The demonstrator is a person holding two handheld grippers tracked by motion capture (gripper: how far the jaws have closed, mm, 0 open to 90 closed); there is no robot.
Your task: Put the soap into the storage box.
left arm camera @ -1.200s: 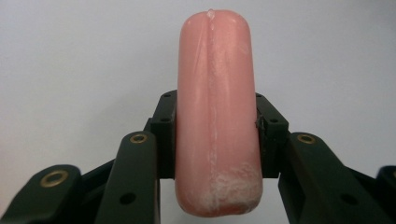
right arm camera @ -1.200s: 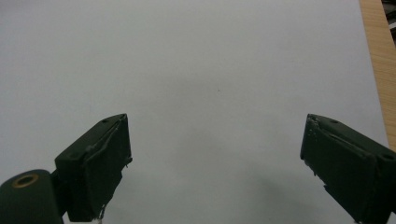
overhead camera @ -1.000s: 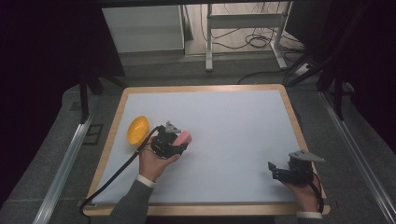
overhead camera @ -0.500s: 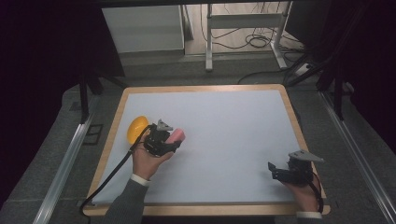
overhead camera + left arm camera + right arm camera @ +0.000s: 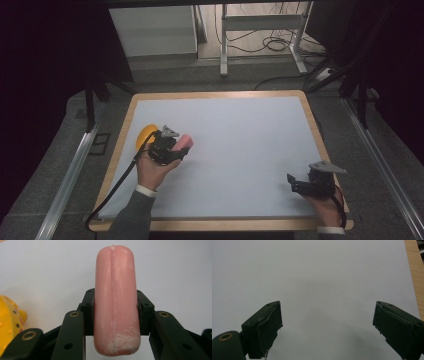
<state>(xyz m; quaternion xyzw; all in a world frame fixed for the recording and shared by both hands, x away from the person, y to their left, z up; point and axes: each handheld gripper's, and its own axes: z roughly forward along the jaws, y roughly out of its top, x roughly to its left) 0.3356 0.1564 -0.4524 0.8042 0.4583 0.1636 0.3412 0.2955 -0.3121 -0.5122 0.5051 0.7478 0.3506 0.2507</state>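
A pink sausage [image 5: 115,300] stands lengthwise between the jaws of my left gripper [image 5: 115,307], which is shut on it. From above, the same sausage [image 5: 183,141] pokes out of that left gripper [image 5: 176,148] at the table's left side. A yellow bowl-like object [image 5: 145,135] with small dots lies just behind the hand; its edge, the yellow object [image 5: 8,325], shows at the left of the left gripper view. Near the front right corner my right gripper [image 5: 292,182] rests open, and the right gripper [image 5: 327,327] has bare white surface between its fingers.
The white table top [image 5: 240,135] has a wooden rim [image 5: 312,120]; that wooden rim [image 5: 415,272] runs close on the right gripper's right. A black cable [image 5: 112,192] trails from the left gripper toward the front left corner. Metal rails and desk legs stand beyond the table.
My left gripper, holding the sausage, has shifted left and slightly back toward the yellow object. The right gripper has stayed still.
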